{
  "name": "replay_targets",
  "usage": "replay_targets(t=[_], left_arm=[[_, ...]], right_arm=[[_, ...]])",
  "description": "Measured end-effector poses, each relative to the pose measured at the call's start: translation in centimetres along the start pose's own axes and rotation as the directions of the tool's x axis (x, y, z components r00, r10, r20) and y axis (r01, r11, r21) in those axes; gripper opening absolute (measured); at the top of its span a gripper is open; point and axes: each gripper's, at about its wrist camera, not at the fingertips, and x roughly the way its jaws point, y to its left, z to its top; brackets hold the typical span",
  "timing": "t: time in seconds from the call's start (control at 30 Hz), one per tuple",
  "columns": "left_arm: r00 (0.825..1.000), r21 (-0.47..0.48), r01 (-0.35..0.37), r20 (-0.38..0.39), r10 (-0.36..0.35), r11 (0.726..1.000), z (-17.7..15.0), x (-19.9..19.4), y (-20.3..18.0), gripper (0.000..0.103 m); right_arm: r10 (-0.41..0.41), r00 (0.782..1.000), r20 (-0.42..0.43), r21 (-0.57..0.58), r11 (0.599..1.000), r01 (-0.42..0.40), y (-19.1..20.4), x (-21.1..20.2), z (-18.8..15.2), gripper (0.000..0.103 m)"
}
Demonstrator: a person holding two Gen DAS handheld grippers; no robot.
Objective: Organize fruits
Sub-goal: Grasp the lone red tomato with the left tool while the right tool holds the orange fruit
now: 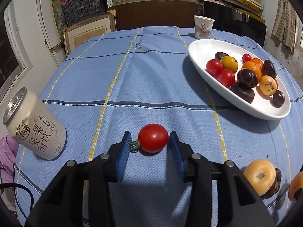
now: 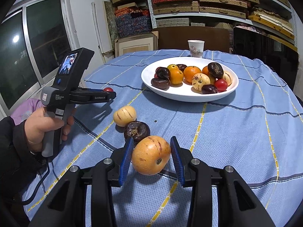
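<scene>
At a table draped in a blue checked cloth [image 1: 151,71], a person works two handheld grippers among scattered fruit. The left gripper [image 1: 150,141] sits low over the cloth with its blue-padded jaws spread to either side of a red cherry tomato [image 1: 153,140], which lies on the cloth with its green stem end pointing toward the left pad; a sliver of gap shows on each side, so the jaws bracket the tomato without pinching it. A pale drink can [image 1: 36,126] stands on the cloth off to the left.

The right gripper [image 2: 151,151] has its jaws apart around a large orange-yellow striped fruit [image 2: 151,155]; the left pad sits against its skin while the right pad seems just clear, and whether the fruit is resting on the cloth or lifted cannot be told. Just behind it, touching, is a dark brown fruit [image 2: 136,130], and beyond that a pale yellow striped fruit [image 2: 124,115] lies on the cloth.

Farther back, a white oval dish [image 2: 189,94] holds a heap of red tomatoes, oranges, dark fruits and pale striped ones. A paper cup [image 2: 196,48] stands behind the dish near the table's far edge. In the right wrist view the person's left hand [image 2: 43,126] grips the other tool's handle.
</scene>
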Motion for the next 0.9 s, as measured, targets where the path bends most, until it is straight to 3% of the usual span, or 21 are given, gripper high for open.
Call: replay_targets(t=[0.23,0.57,0.9], left_arm=[[1.000,0.016,0.000,0.029,0.000,1.000,-0.1,-0.5,-0.3,0.035],[0.997,0.021,0.032,0.075,-0.034,0.999,-1.0,-2.3,-0.9,0.034],[0.997,-0.005,0.072,0.038,-0.072,0.997,-1.5,-2.0,-0.7,0.034]], right_arm=[[-0.001,1.000,0.001,-0.001,1.000,0.001,0.0,0.0,0.0,0.041],[-0.008,1.000,0.011,0.009,1.000,0.008,-0.3,-0.1,0.0,0.041],[-0.006,1.000,0.012,0.010,1.000,0.006,-0.3,-0.2,0.1,0.041]])
